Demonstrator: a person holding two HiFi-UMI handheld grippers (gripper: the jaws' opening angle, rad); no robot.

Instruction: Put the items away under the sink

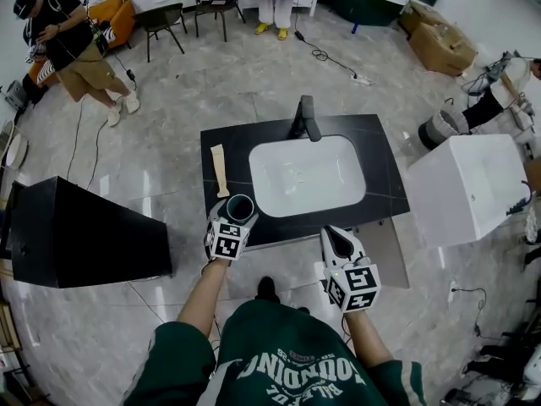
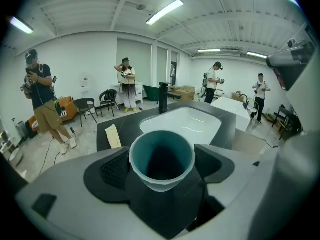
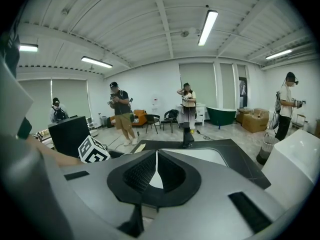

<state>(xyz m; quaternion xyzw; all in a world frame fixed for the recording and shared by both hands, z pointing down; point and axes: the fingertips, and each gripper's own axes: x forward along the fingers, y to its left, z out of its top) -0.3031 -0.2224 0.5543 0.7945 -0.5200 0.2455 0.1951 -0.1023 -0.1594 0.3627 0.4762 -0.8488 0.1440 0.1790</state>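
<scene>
A teal cup stands upright at the front left corner of the black counter. My left gripper is open around it, with a pad close beside each side of the rim; whether either pad touches it is not clear. A flat beige strip lies on the counter left of the white basin. My right gripper is shut and empty, just in front of the counter's front edge.
A black faucet rises behind the basin. A grey panel juts out below the counter's right front. A black box stands at the left and a white box at the right. People and chairs are farther back.
</scene>
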